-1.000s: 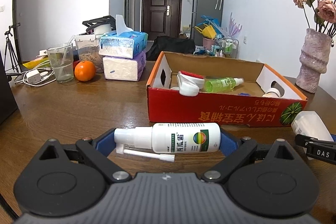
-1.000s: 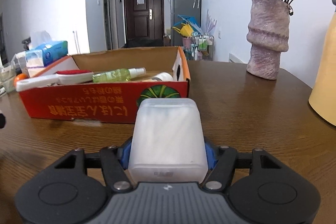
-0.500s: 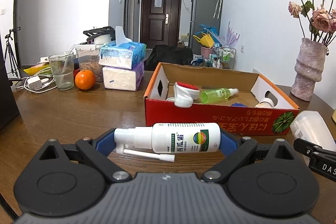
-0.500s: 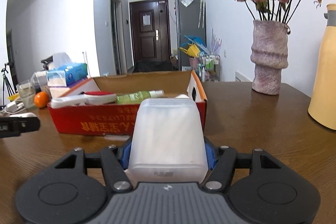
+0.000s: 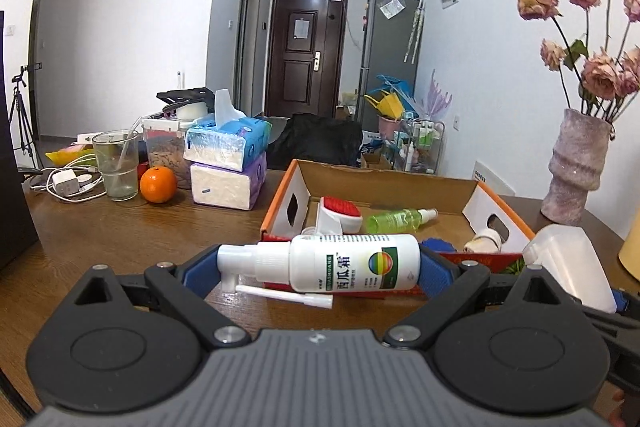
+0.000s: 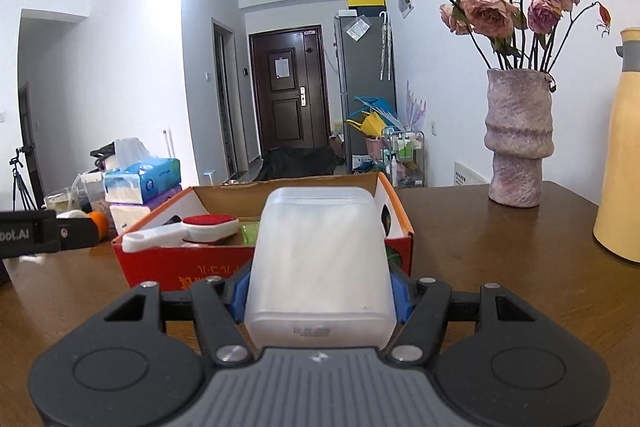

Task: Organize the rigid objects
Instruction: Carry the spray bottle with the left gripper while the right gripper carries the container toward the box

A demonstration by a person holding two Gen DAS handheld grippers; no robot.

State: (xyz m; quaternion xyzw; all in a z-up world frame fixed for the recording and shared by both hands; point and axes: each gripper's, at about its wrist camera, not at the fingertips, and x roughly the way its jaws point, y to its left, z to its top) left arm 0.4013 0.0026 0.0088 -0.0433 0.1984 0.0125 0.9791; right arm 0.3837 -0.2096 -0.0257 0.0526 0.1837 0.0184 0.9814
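My left gripper (image 5: 316, 267) is shut on a white spray bottle (image 5: 340, 262), held crosswise above the table, just before the red cardboard box (image 5: 400, 183). My right gripper (image 6: 318, 287) is shut on a frosted white plastic box (image 6: 320, 259), raised in front of the same cardboard box (image 6: 160, 263); this plastic box also shows in the left wrist view (image 5: 568, 267). Inside the cardboard box lie a white brush with a red pad (image 5: 340, 215), a green spray bottle (image 5: 400, 219) and a small white bottle (image 5: 486, 239).
On the wooden table (image 5: 120, 227) at the left back stand tissue packs (image 5: 226, 163), an orange (image 5: 158, 185), a glass (image 5: 116, 163) and a charger with cables (image 5: 66, 183). A vase with dried roses (image 6: 518, 147) and a yellow jug (image 6: 620, 167) stand at the right.
Both grippers have risen with their objects. The cardboard box now sits lower in both views and more of its inside shows.
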